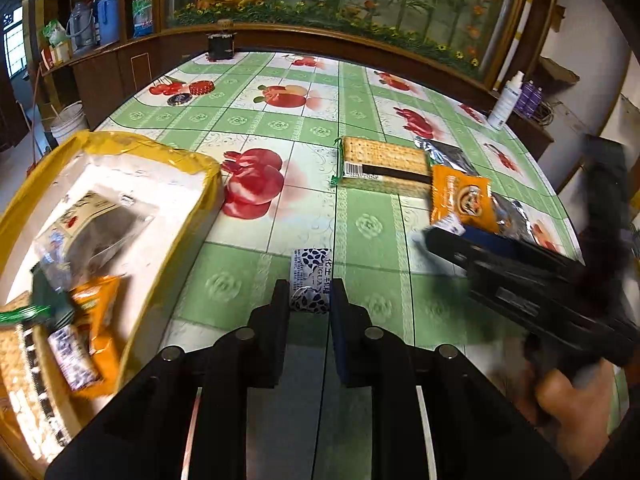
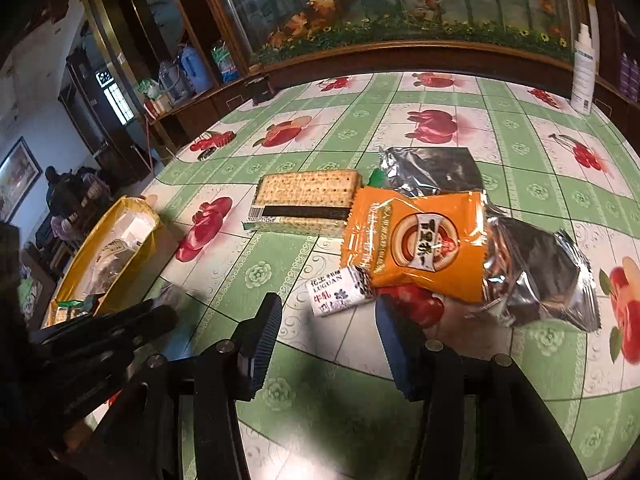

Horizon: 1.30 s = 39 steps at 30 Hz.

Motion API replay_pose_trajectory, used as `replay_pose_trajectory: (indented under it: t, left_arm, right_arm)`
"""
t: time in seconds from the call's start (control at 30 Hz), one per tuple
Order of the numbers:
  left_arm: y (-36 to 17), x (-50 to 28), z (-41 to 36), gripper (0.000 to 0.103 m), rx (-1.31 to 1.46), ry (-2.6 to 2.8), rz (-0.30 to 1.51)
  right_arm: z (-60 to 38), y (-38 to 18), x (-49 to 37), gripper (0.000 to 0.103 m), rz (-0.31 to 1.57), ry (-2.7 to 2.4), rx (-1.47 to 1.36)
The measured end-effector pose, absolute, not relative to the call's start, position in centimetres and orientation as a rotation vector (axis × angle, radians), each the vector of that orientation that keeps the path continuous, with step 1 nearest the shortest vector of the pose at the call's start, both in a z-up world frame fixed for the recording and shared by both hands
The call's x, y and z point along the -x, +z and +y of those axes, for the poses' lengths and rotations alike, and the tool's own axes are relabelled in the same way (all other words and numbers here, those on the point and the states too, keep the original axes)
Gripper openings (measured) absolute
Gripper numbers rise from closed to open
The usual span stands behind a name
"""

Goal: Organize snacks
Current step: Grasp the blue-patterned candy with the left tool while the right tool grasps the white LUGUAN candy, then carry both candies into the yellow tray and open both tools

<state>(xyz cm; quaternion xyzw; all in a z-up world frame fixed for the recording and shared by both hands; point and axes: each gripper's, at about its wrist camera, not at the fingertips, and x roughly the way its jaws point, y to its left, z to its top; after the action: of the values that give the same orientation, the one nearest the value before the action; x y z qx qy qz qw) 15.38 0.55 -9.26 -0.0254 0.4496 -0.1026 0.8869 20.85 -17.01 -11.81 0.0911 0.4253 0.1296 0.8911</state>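
Note:
My left gripper [image 1: 310,294] is shut on a small white packet with a blue leaf pattern [image 1: 312,276] that lies on the fruit-print tablecloth. At its left stands a yellow-rimmed box [image 1: 168,148] holding several snack packets. In the right wrist view, my right gripper [image 2: 328,306] is open just short of a small white packet with red print [image 2: 340,290]. Its pads do not touch the packet. Beyond lie an orange snack packet [image 2: 420,240], a cracker pack [image 2: 308,194] and two silver foil bags [image 2: 540,272]. The right gripper [image 1: 440,240] also shows, blurred, in the left wrist view.
A white bottle [image 2: 582,72] stands at the table's far right edge and a dark jar [image 1: 221,44] at the far edge. A wooden cabinet with a flower painting runs behind the table. A hand [image 1: 572,400] holds the right gripper's handle.

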Motion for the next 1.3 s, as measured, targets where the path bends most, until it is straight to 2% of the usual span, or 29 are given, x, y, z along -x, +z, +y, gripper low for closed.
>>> replay_pose_trajectory:
  t: [0.1,0.17,0.2,0.23,0.37,0.77,0.97,1.13,1.3]
  left_arm:
    - [-8.5,-14.6,1.2,0.017,0.057,-0.236,0.935]
    - [-8.1,-14.0,1.6,0.017,0.056,-0.236,0.925]
    - [-8.0,-13.8,2.0,0.017,0.056,-0.233,0.924]
    - [-8.0,-13.6,2.3,0.017,0.058,-0.229,0.924]
    - [-7.6,-12.6,3.9,0.017,0.071,-0.199,0.906]
    - [-5.3,-8.6,5.0,0.017,0.026,-0.092,0.813]
    - [-4.5,-7.2,5.1,0.017,-0.009,-0.044,0.787]
    - [-3.4,-6.1,5.6,0.017,-0.028,-0.017,0.756]
    - [-0.9,-5.6,7.0,0.017,-0.052,0.046,0.681]
  right_arm:
    - [-15.6,-12.5,-21.6,0.051,0.88,0.231,-0.086]
    - [-15.1,-12.4,-21.8,0.047,0.878,0.227,-0.064]
    - [-14.9,-12.4,-21.9,0.034,0.879,0.224,-0.049]
    - [-14.7,-12.4,-22.0,0.033,0.882,0.218,-0.032]
    - [-15.0,-12.4,-21.1,0.033,0.886,0.223,-0.059]
    - [-17.5,-10.6,-13.8,0.033,0.849,0.48,-0.521]
    - [-17.4,-8.6,-11.8,0.033,0.817,0.549,-0.596]
    - [-16.7,-5.1,-11.0,0.032,0.759,0.612,-0.608]
    - [-15.1,2.6,-10.8,0.032,0.609,0.697,-0.56]
